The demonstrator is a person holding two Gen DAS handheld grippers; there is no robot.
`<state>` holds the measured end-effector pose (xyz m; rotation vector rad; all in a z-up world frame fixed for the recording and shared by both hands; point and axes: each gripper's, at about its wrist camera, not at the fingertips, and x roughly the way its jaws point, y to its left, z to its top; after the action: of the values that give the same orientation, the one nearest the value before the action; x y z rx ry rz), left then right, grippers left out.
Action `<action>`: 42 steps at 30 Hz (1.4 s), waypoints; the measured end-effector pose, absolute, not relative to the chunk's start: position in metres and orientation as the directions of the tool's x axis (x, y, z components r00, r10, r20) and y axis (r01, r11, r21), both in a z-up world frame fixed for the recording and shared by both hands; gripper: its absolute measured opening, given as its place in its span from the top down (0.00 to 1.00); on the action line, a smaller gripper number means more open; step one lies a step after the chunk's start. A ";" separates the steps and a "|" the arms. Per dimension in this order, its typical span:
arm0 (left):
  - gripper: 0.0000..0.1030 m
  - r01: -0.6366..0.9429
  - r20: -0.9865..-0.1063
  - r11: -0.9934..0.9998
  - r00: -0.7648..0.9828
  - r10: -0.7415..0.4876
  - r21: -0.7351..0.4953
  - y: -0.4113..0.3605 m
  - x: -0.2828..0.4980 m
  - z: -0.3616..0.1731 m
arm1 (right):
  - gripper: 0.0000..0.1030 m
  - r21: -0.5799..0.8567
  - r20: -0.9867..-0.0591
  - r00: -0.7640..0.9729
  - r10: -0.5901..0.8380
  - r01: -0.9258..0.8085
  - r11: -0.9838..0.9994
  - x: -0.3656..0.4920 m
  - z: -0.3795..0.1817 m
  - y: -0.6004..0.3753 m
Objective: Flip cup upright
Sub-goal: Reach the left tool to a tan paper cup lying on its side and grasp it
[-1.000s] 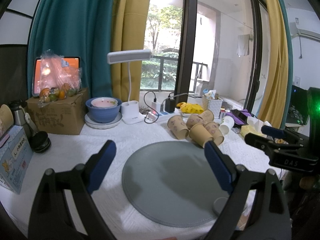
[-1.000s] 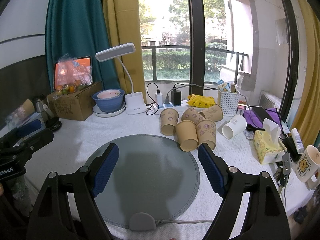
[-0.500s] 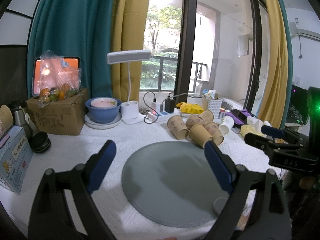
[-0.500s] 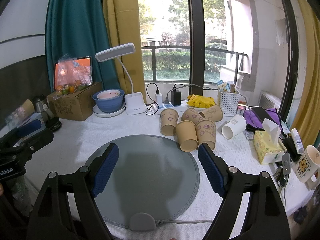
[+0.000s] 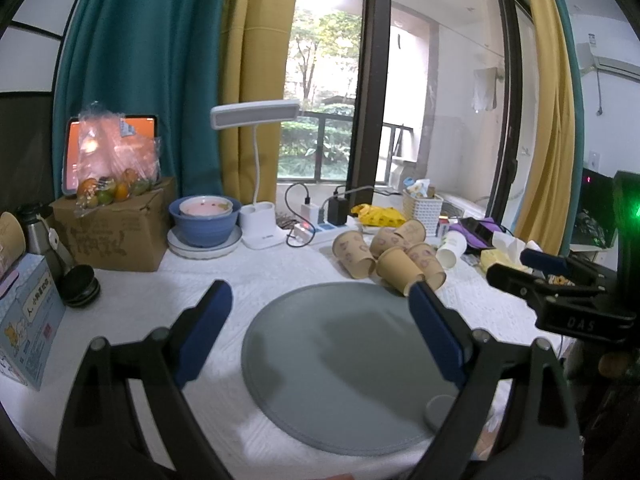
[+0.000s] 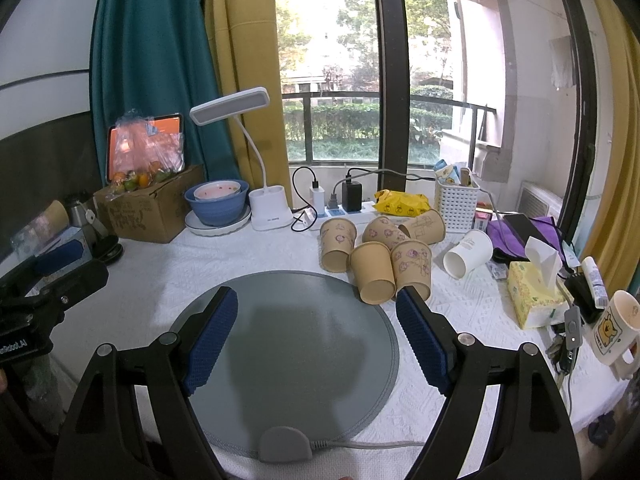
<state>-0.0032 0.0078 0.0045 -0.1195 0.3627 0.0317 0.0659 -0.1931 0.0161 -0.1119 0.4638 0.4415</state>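
Nothing is seen to have moved since the earlier frames. A cluster of brown paper cups [image 6: 374,268] is shown lying on its sides at centre right of the right wrist view, just beyond the far edge of the round grey mat [image 6: 296,344]; a white cup [image 6: 468,254] is tipped over just to their right. The right gripper [image 6: 316,330] is held over the mat with its blue pads spread wide, nothing between them. The left gripper [image 5: 318,330] is likewise held agape and empty. A tissue box [image 6: 534,294] and a mug [image 6: 616,330] are seen at right.
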 end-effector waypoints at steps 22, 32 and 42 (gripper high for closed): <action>0.12 -0.056 -0.550 0.995 0.835 -0.002 -0.089 -0.003 0.108 -0.025 | 0.18 0.055 -0.549 0.751 0.365 -0.404 0.913 0.172 -0.012 -0.207; 0.12 -0.040 -0.661 0.994 0.749 -0.038 -0.103 -0.018 0.201 -0.045 | 0.18 0.067 -0.606 0.716 0.346 -0.388 0.919 0.250 -0.027 -0.219; 0.12 -0.027 -0.718 0.997 0.696 -0.029 -0.067 -0.032 0.287 -0.063 | 0.18 0.100 -0.658 0.676 0.332 -0.359 0.928 0.318 -0.053 -0.227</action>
<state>0.2872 -0.0322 -0.0629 -0.0739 0.8018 -0.0008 0.3175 -0.2272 -0.0526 -0.0382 0.7319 0.3887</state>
